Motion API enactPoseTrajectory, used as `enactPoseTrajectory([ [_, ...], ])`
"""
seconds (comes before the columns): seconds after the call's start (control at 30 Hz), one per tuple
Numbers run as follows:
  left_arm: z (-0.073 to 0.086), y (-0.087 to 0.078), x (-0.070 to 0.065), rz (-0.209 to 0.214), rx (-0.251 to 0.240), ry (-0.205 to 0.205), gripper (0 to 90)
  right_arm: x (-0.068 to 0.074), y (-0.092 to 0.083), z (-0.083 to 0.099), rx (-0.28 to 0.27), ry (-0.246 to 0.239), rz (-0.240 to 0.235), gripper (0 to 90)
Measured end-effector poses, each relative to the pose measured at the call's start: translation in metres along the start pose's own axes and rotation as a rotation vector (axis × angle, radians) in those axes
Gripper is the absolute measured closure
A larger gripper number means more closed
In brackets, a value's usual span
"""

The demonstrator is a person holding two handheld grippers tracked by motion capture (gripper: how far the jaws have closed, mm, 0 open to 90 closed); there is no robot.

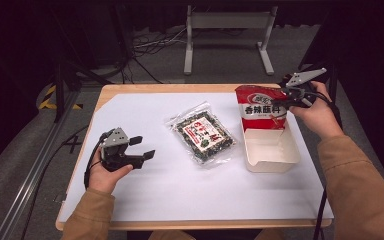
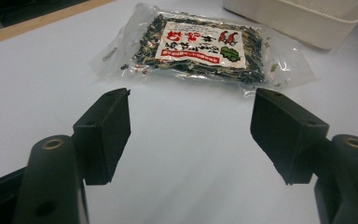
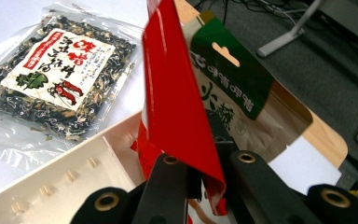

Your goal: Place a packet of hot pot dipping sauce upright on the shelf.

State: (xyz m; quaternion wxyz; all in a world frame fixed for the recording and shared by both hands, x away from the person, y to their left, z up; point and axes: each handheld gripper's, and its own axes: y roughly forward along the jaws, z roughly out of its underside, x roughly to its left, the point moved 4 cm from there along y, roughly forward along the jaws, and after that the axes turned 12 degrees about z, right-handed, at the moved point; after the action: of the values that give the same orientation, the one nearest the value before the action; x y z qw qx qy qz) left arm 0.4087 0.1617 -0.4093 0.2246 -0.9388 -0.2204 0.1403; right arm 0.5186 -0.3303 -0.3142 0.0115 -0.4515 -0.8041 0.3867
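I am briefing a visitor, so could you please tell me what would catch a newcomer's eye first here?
The red packet stands out most, held upright by the right tongs at the far end of the cream box on the table's right side. Next comes the clear bag of dark dried food lying mid-table, with the open left tongs resting at its left.

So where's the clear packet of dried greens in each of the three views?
High view: clear packet, table centre, left of the white box.
Left gripper view: top centre, beyond the open jaws.
Right gripper view: upper left, past the red bag.
Shared landmark: the white box.
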Motion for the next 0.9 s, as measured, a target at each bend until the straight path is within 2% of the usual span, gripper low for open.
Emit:
enactPoseTrajectory([
  [0.1, 0.000, 0.000, 0.000, 0.001, 0.000, -0.002, 29.5, -0.001, 0.001, 0.002, 0.014, 0.025, 0.002, 87.6],
  [0.2, 0.001, 0.000, 0.000, 0.000, -0.002, -0.008, 29.5, -0.004, 0.001, 0.007, 0.040, 0.076, 0.007, 87.7],
  [0.3, 0.001, 0.000, 0.000, 0.000, -0.003, -0.011, 29.5, -0.005, 0.001, 0.008, 0.016, 0.114, -0.003, 82.7],
  [0.43, 0.001, 0.001, 0.001, -0.001, 0.002, -0.005, 29.5, -0.006, 0.001, 0.009, 0.005, 0.136, -0.009, 76.2],
  [0.5, 0.001, 0.001, 0.001, 0.002, 0.004, -0.002, 29.5, -0.006, 0.002, 0.012, 0.026, 0.130, 0.000, 70.5],
  [0.53, 0.001, 0.002, 0.000, 0.006, 0.004, -0.008, 29.5, -0.007, 0.003, 0.014, 0.037, 0.122, 0.008, 70.4],
  [0.67, 0.001, 0.002, 0.001, 0.008, 0.003, -0.010, 29.5, -0.008, 0.005, 0.023, 0.060, 0.122, 0.009, 77.2],
  [0.77, 0.001, 0.003, 0.001, 0.010, 0.006, -0.008, 29.5, -0.008, 0.006, 0.030, 0.107, 0.120, 0.014, 79.4],
  [0.8, 0.001, 0.004, 0.001, 0.009, 0.004, -0.009, 29.4, -0.007, 0.008, 0.035, 0.139, 0.117, 0.020, 80.1],
  [0.9, 0.001, 0.004, 0.001, 0.011, 0.003, -0.014, 29.5, -0.007, 0.010, 0.041, 0.150, 0.127, 0.033, 81.3],
])
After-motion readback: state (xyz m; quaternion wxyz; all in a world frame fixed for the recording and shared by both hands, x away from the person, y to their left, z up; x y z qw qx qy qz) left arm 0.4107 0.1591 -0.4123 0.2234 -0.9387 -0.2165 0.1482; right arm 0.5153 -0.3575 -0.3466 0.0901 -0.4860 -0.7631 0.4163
